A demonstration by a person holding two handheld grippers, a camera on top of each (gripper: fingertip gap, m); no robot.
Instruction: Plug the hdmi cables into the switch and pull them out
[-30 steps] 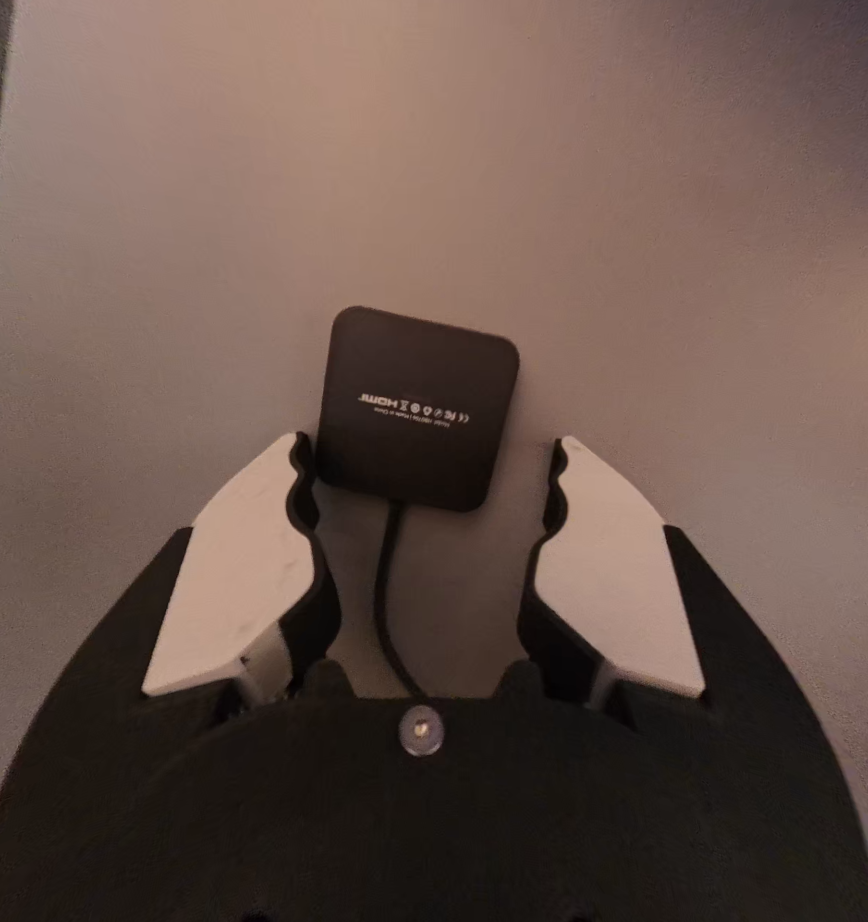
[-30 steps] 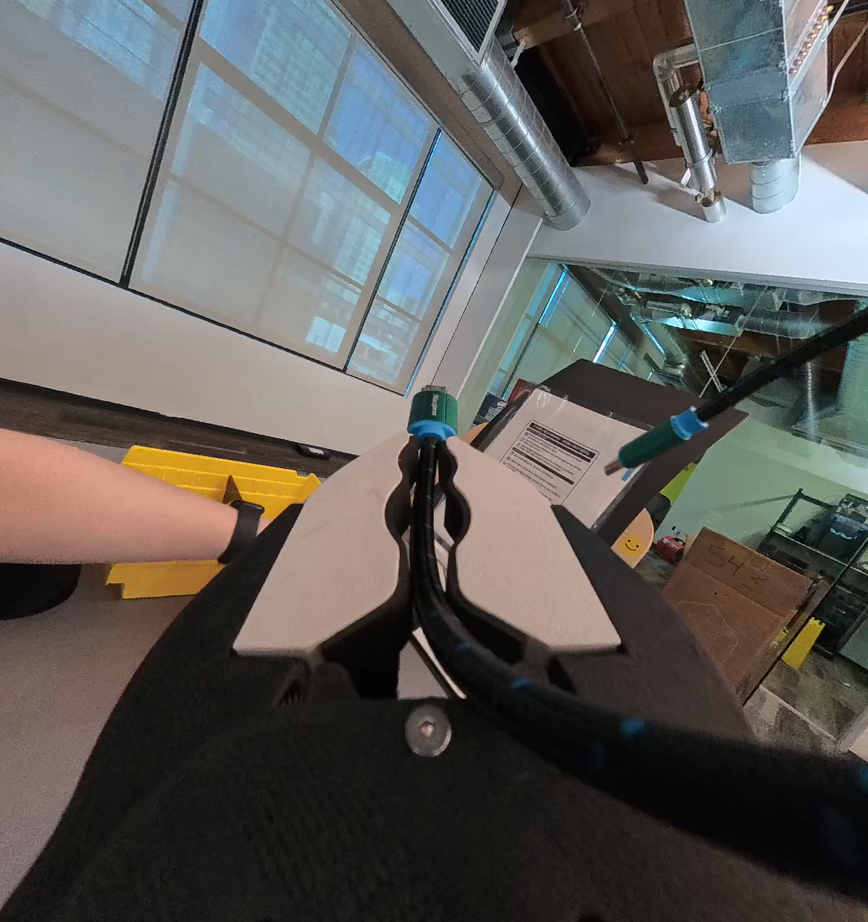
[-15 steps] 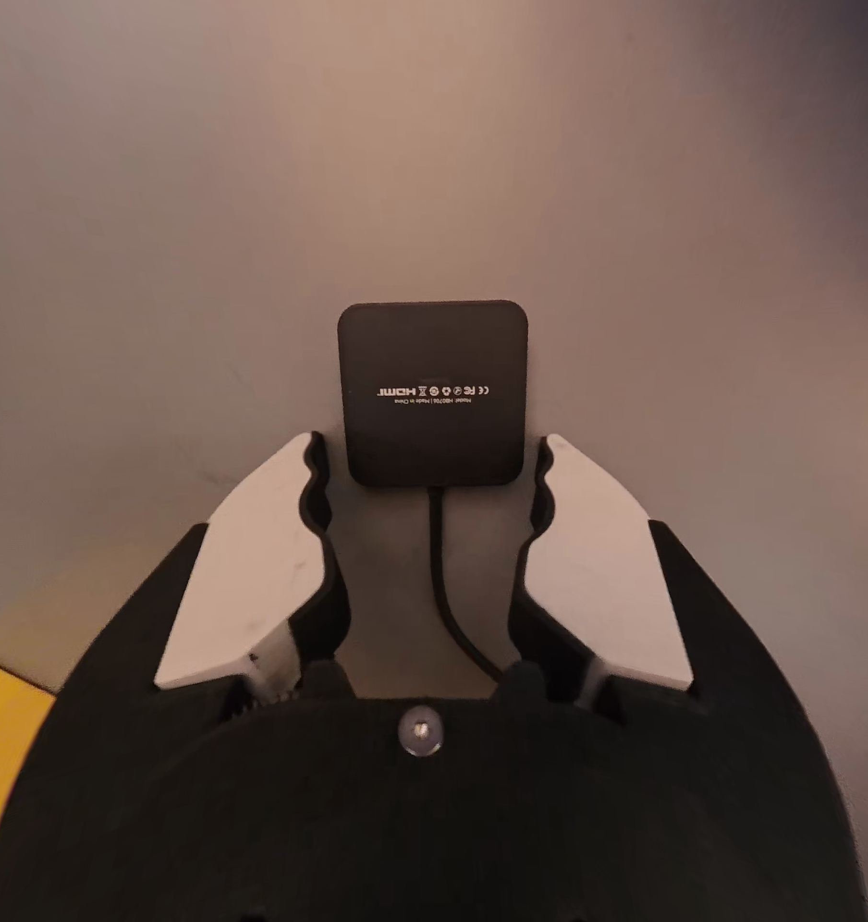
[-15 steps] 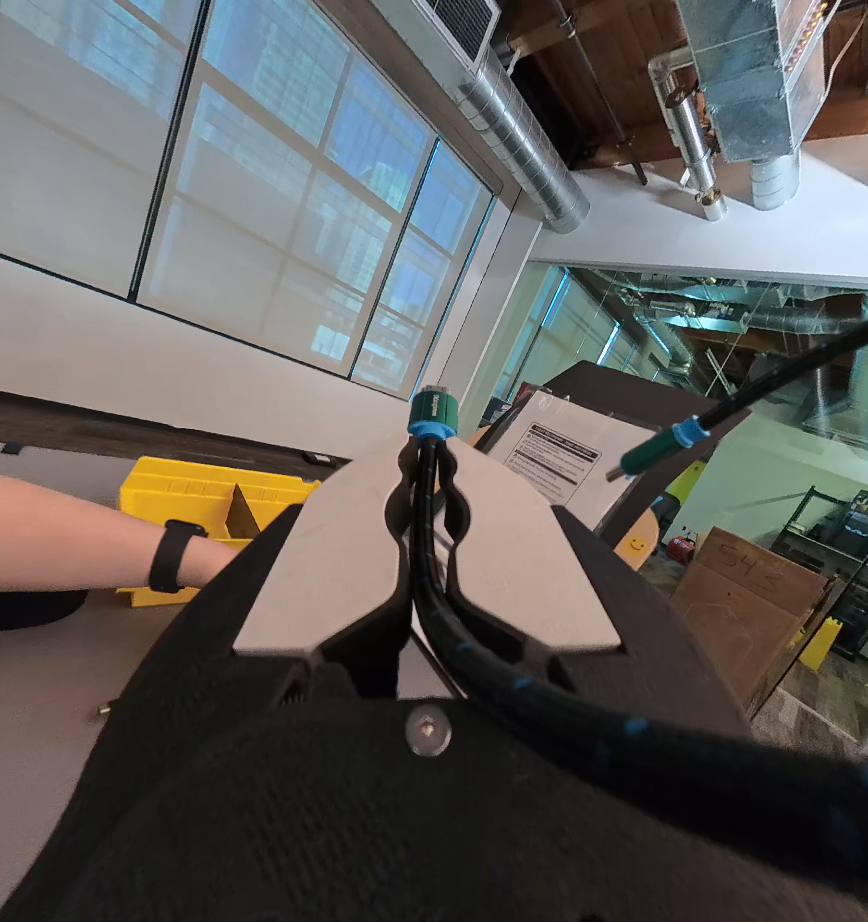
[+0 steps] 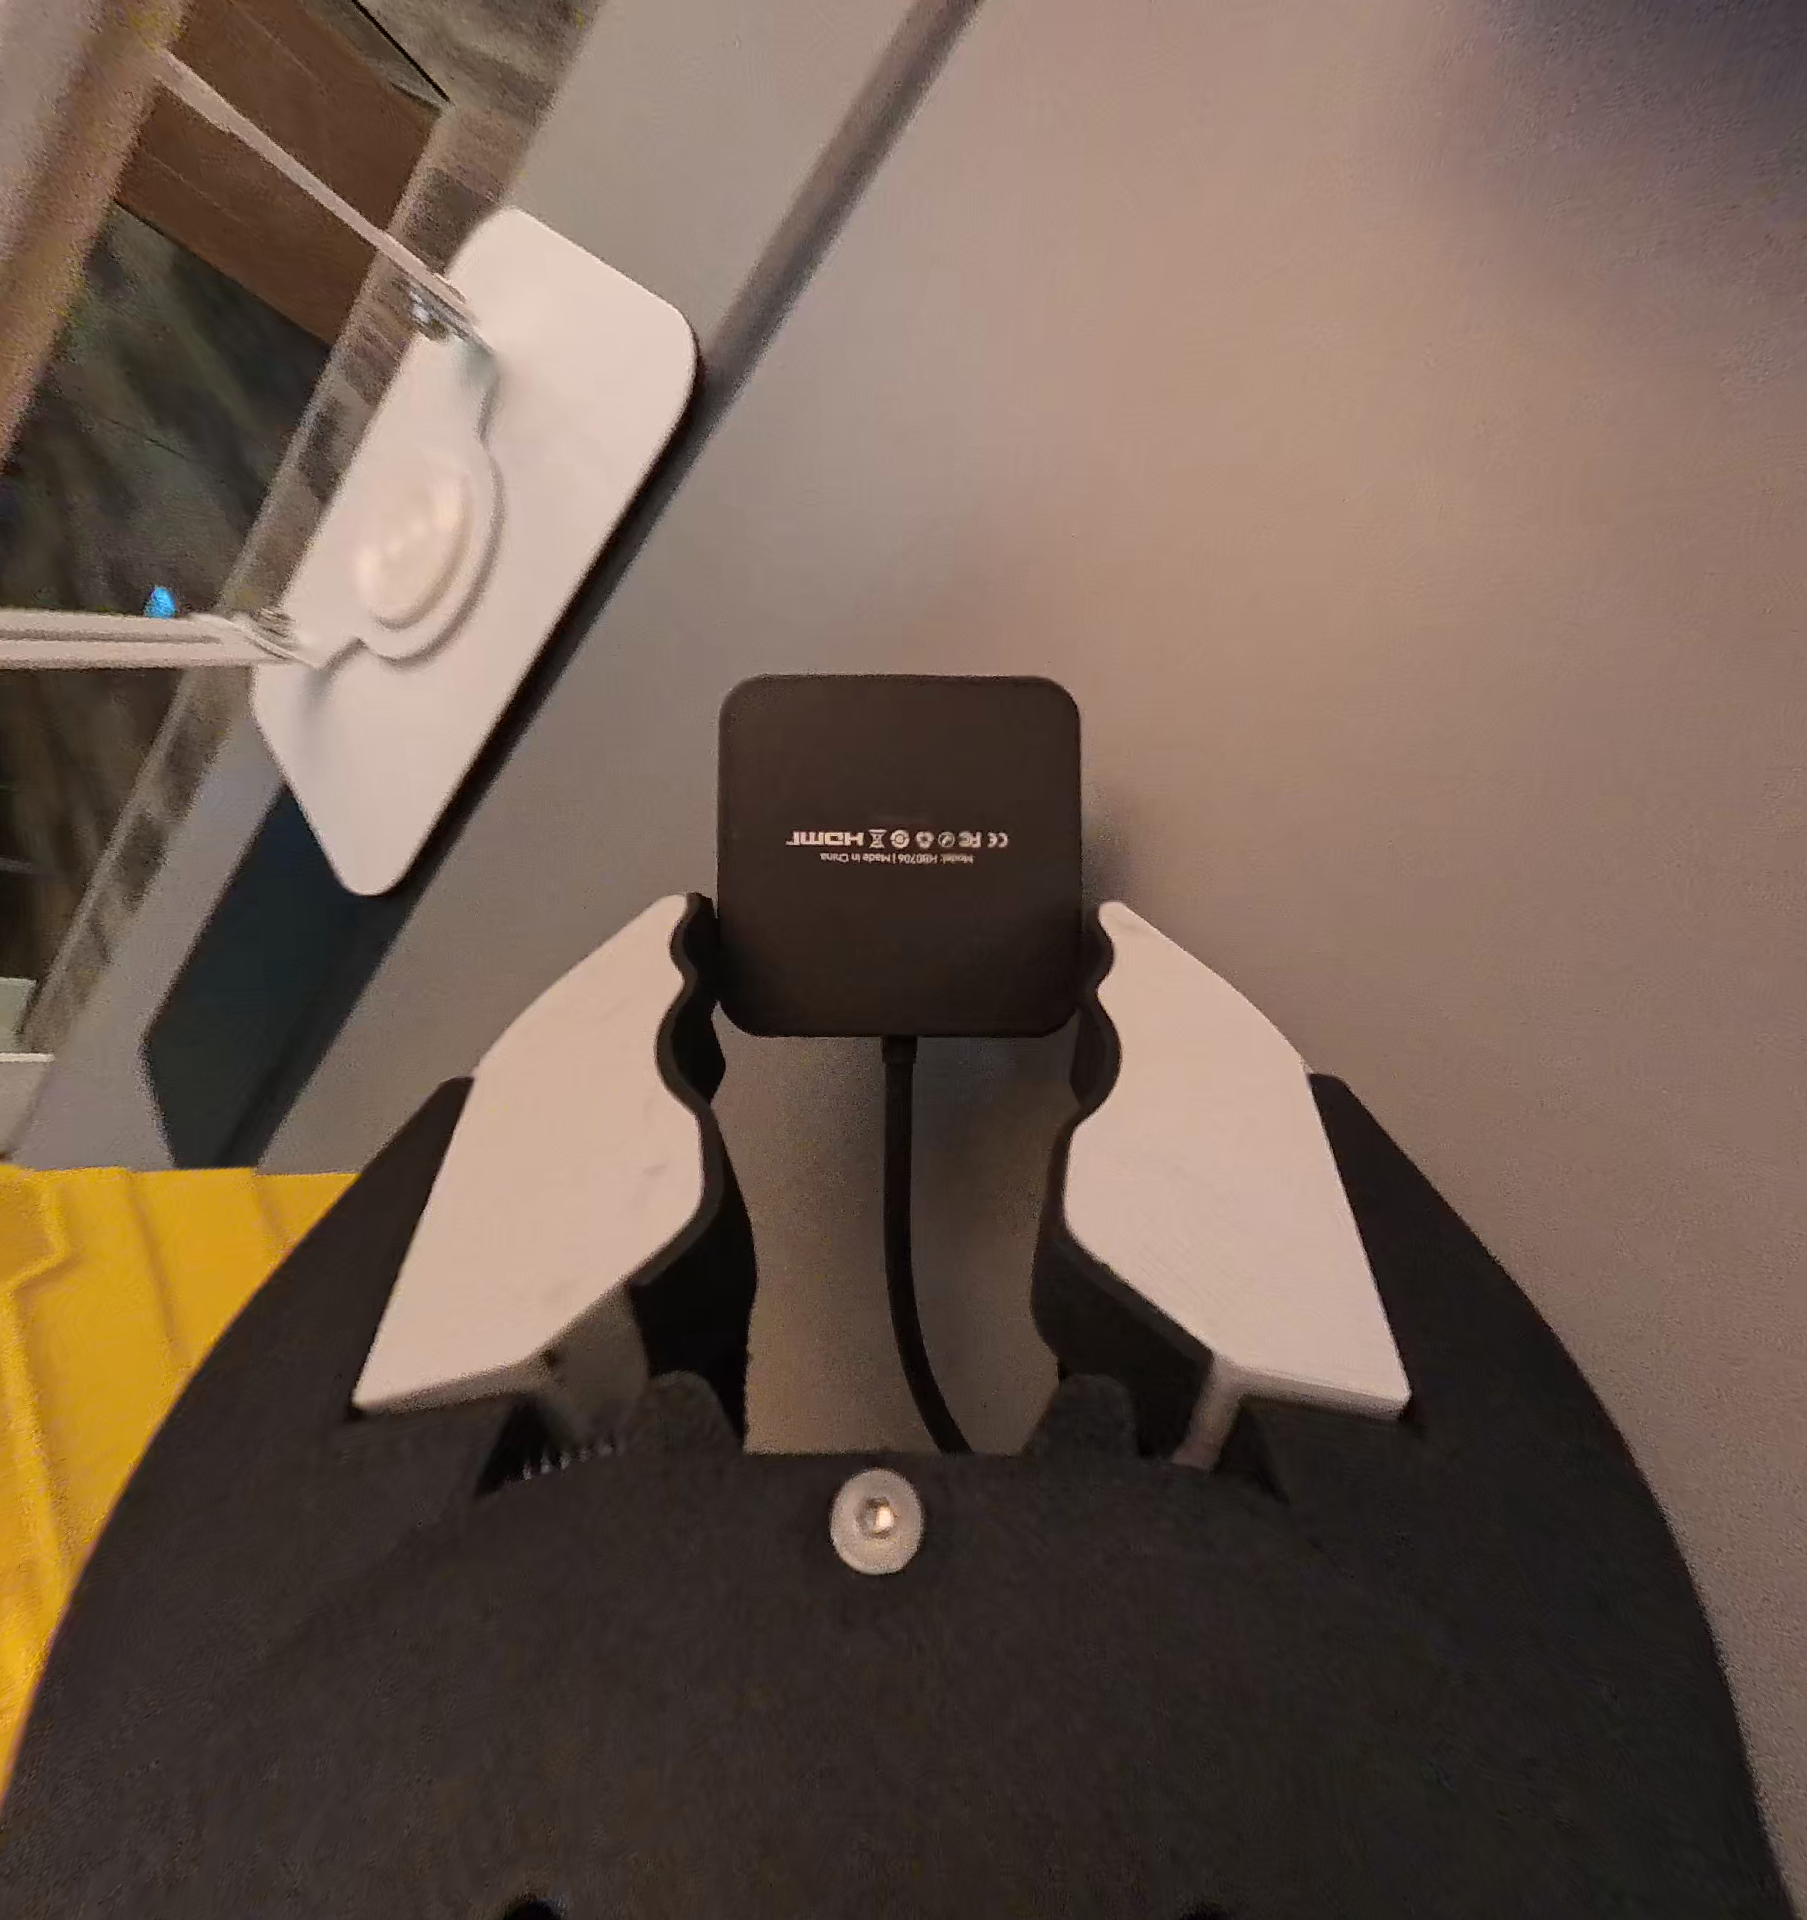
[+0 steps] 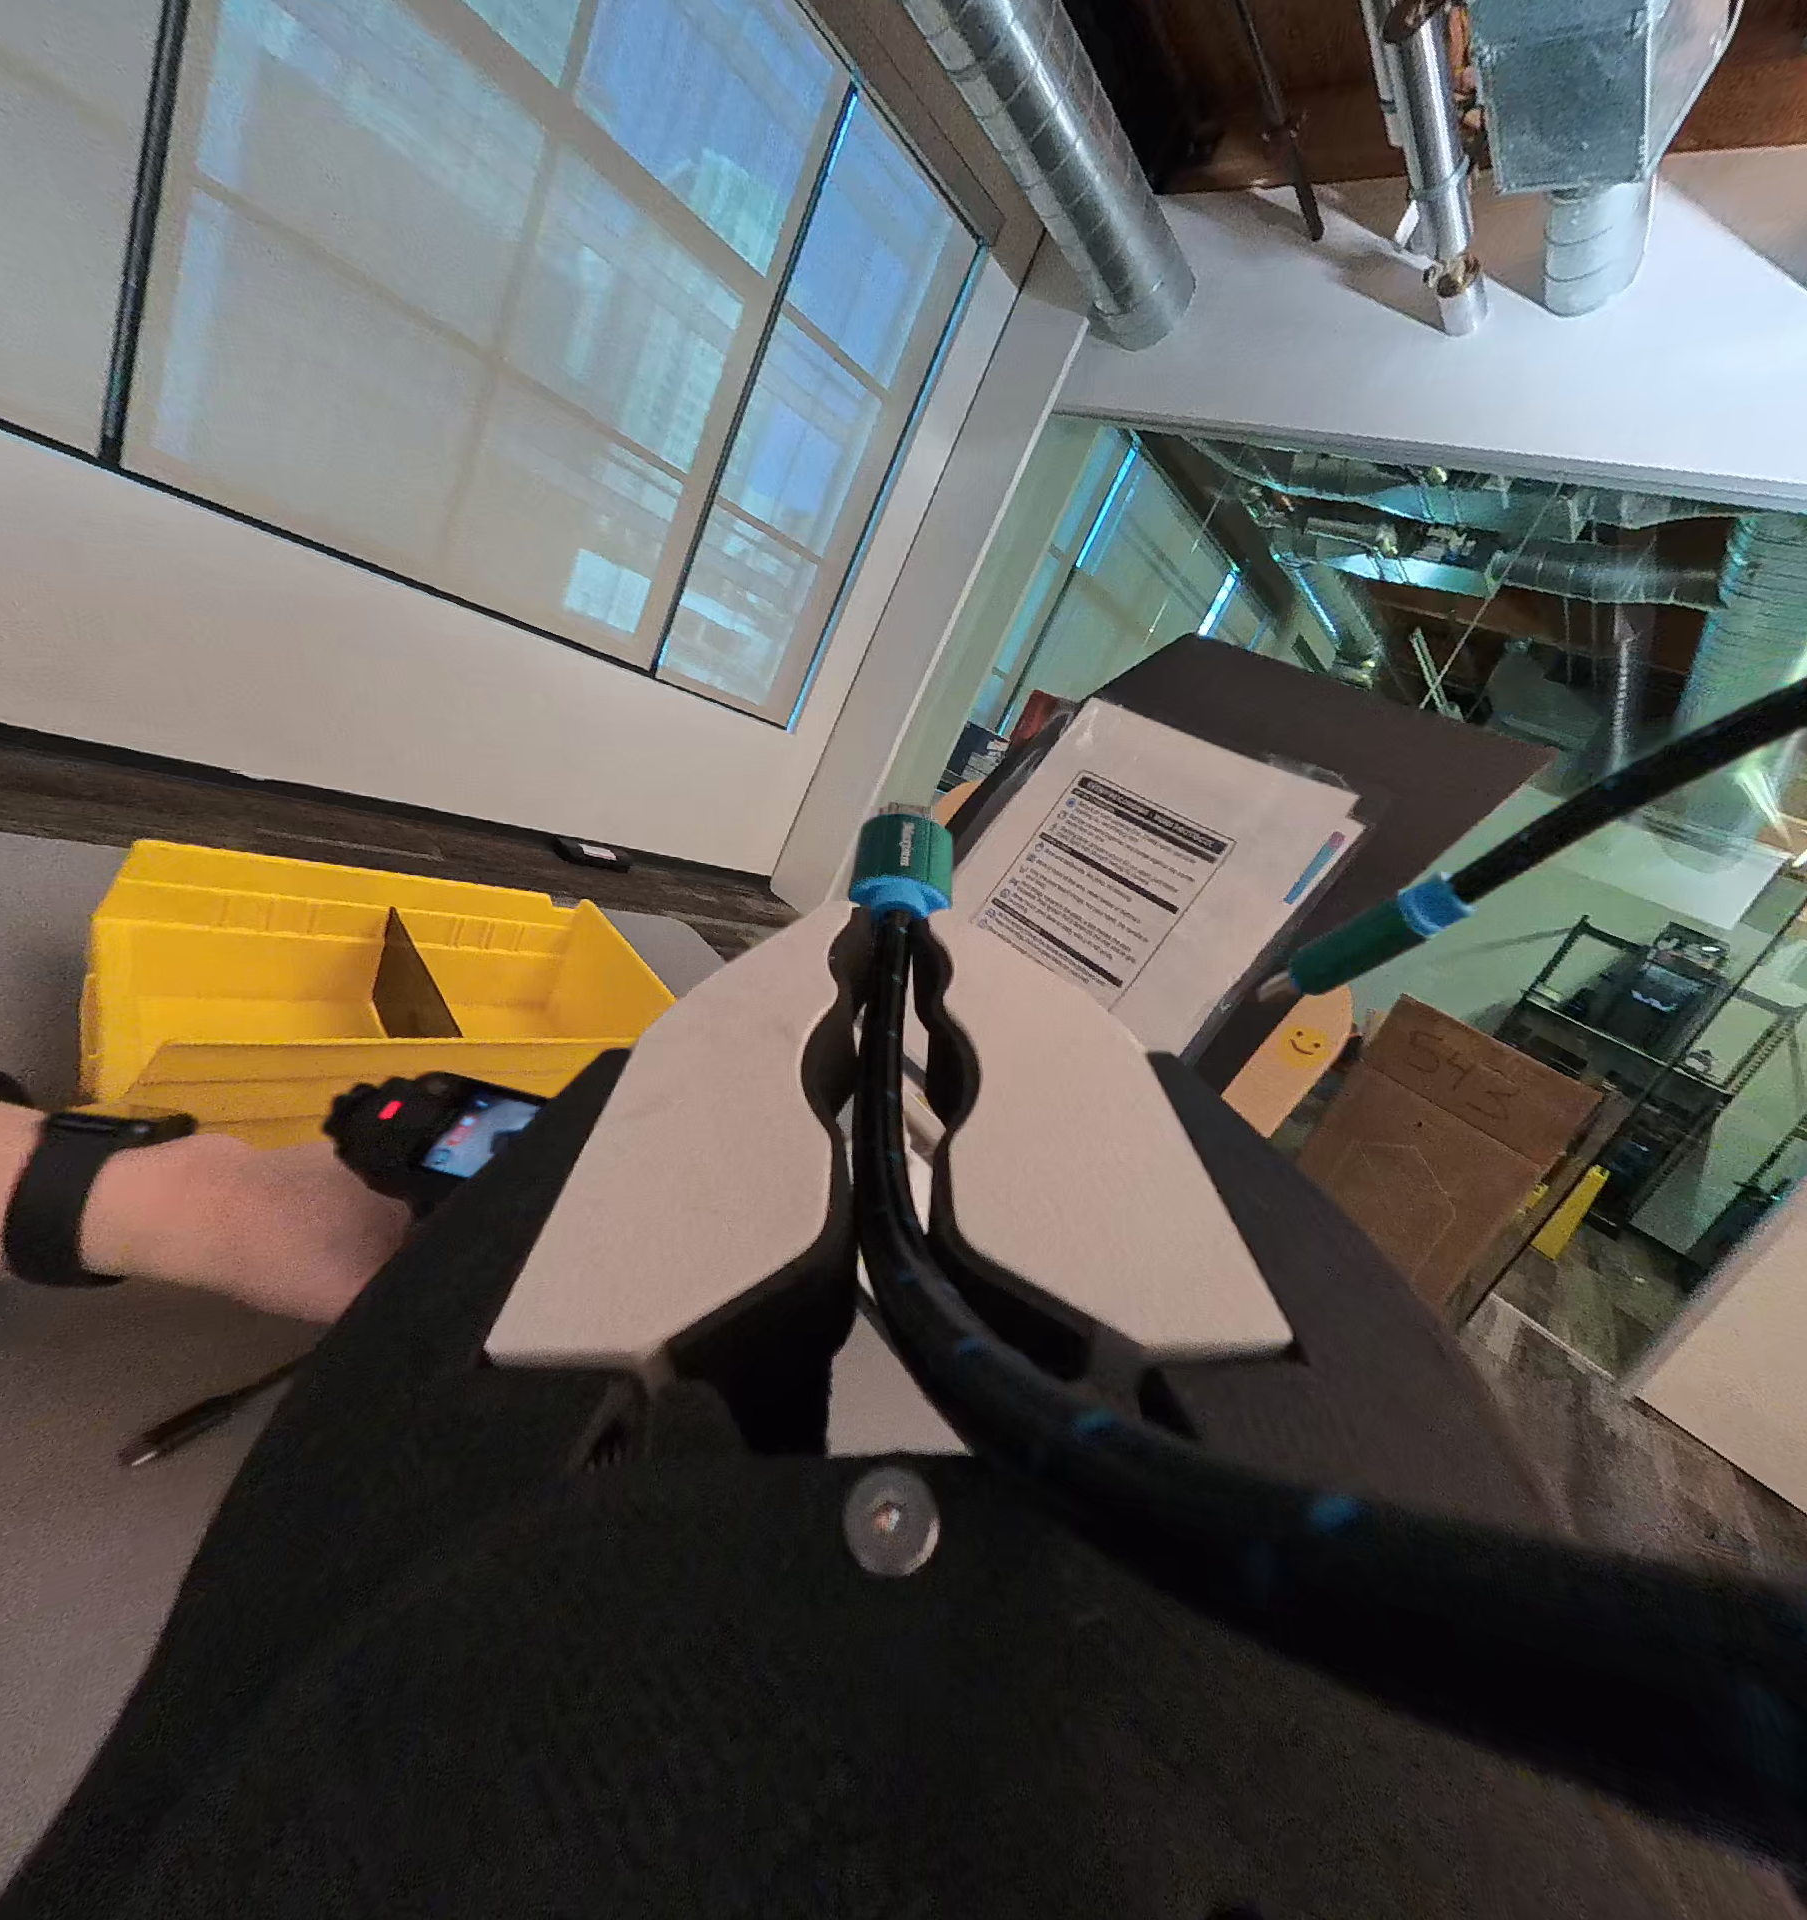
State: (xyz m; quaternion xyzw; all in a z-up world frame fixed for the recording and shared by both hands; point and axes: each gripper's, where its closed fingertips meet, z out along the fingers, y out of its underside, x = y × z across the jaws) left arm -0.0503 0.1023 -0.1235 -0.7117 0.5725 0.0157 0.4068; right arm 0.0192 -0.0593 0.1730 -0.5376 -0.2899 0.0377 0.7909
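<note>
Left tool [image 5: 897, 925] level, clamping switch [image 5: 897, 854], right tool [image 6: 891, 935] upturned, pinching HDMI cable [image 6: 883, 1049]

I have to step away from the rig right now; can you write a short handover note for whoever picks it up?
Left gripper: fingers closed against both sides of the black switch, which is lifted, its own lead trailing back between them.
Right gripper: shut on the braided HDMI cable just behind its green plug, which points up and away. The second green plug dangles free.
Done: both pieces gripped.
Left: bring plug to switch, insert, then pull out.
</note>
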